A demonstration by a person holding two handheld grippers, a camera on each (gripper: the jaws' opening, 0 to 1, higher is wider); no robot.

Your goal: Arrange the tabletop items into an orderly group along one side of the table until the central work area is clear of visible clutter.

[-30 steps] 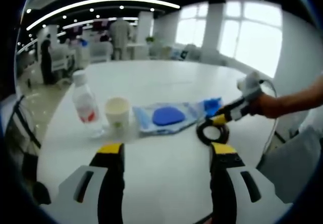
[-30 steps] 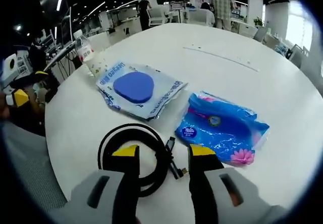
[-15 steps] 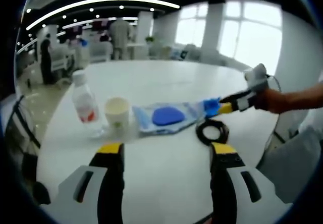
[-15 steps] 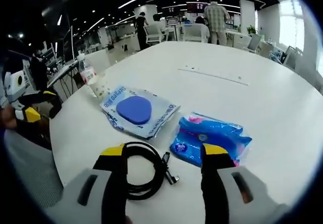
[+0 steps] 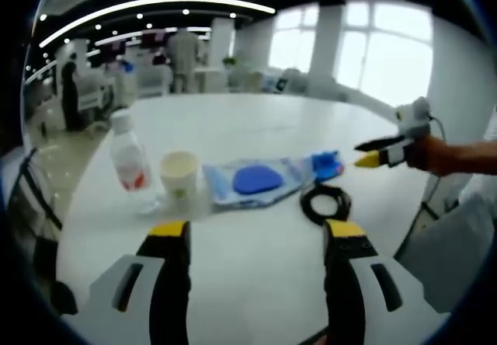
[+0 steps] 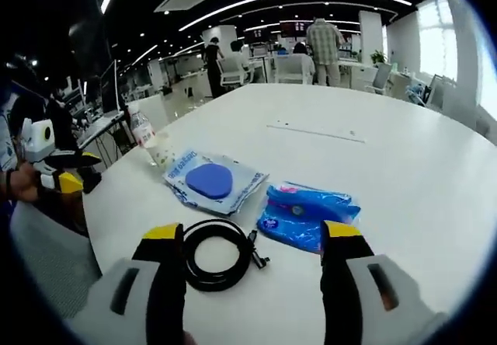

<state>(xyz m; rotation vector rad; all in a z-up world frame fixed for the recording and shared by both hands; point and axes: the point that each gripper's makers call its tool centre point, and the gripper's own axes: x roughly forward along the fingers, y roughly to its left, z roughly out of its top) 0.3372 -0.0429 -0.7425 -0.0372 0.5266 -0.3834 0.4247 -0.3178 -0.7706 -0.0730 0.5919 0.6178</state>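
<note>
On a round white table stand a clear water bottle with a red label and a paper cup. To their right lie a clear bag holding a blue pad, a blue tissue packet and a coiled black cable. My left gripper is open over bare table near the front edge. My right gripper is open above the cable, with the tissue packet and pad bag just beyond. Bottle and cup stand at the far left.
The right gripper hangs in a hand above the table's right edge. The left gripper sits at the left edge of the table. Office desks, chairs and standing people lie behind. Wide bare tabletop stretches beyond the items.
My right gripper has lifted and drawn back from the cable, which now looks smaller and further off. The left gripper has stayed put, and the items have not moved.
</note>
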